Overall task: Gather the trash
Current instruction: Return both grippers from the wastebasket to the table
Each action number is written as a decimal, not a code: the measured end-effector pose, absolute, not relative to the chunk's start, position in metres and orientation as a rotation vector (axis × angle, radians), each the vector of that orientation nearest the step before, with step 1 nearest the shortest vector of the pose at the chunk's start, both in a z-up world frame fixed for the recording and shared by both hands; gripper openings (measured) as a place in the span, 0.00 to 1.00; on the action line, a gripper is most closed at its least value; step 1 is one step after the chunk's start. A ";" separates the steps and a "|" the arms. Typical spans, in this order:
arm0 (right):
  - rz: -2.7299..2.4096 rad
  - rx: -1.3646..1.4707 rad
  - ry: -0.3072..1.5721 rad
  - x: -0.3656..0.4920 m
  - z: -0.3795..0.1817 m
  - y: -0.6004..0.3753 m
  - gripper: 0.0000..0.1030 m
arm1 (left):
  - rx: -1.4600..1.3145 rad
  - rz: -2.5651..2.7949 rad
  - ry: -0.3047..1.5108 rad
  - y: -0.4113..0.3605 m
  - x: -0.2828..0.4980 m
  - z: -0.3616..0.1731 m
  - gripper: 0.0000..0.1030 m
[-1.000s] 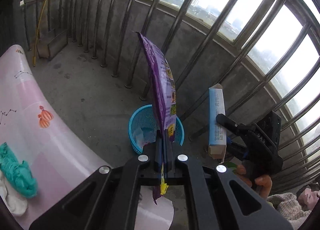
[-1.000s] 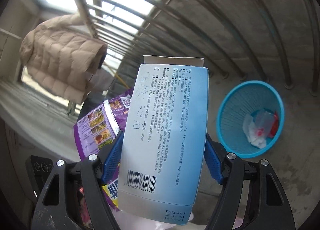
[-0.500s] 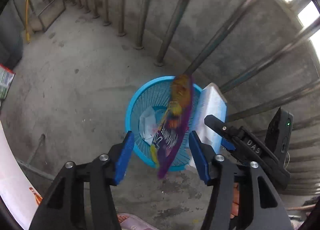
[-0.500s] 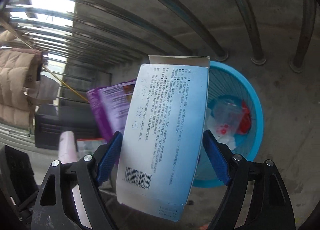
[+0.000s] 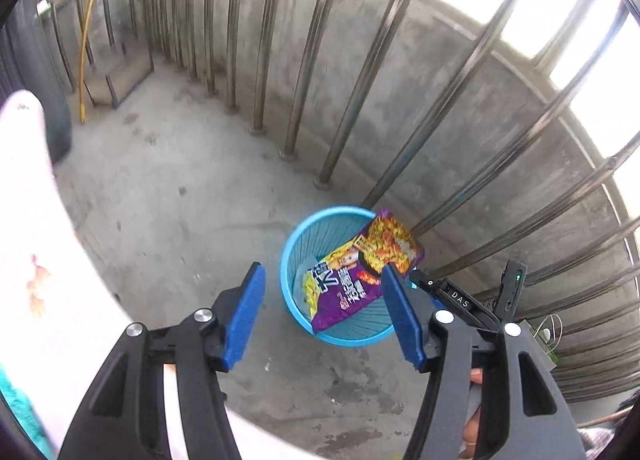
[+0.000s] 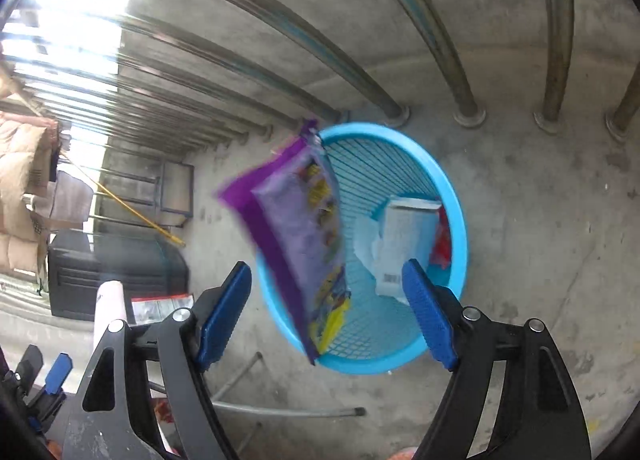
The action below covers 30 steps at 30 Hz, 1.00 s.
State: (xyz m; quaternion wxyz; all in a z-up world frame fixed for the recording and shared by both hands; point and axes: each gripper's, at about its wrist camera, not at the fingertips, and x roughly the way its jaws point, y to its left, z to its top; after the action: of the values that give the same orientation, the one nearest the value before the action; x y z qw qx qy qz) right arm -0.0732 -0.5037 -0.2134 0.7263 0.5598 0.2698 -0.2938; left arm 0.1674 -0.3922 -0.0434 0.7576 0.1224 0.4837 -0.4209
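Note:
A round blue basket (image 5: 292, 260) (image 6: 452, 199) stands on the concrete floor by the railing. The purple snack bag (image 5: 352, 280) lies tilted across it, its top over the far rim; in the right wrist view the bag (image 6: 296, 236) is blurred and hangs free above the near rim. A pale blue box (image 6: 408, 236) lies inside among white paper. My left gripper (image 5: 322, 316) hovers above the basket, its jaws opening with nothing between them. My right gripper (image 6: 326, 316) is above it too, its jaws closing slightly on nothing; its black body (image 5: 460, 300) shows to the right.
Steel railing bars (image 5: 304, 71) on a low concrete wall curve close behind the basket. A pink-white surface (image 5: 48, 280) fills the left. A black bin (image 6: 116, 272), a yellow pole (image 6: 132, 211) and a metal frame (image 6: 176, 191) stand farther off. A bent metal rod (image 6: 280, 412) lies on the floor.
My left gripper opened and let the purple bag drop onto the basket. The right gripper released the pale blue box, which now lies inside. Both grippers sank toward the basket.

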 end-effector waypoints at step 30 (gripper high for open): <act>-0.588 0.732 1.803 0.129 -0.457 -0.513 0.23 | 0.085 -0.358 0.857 -0.007 0.115 0.021 0.59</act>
State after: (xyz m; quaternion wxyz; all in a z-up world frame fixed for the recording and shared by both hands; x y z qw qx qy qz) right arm 0.1287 -0.5135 -0.4568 0.5263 0.3060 0.7542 -0.2461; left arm 0.1154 -0.0075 0.0214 0.8932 0.0409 0.4133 -0.1727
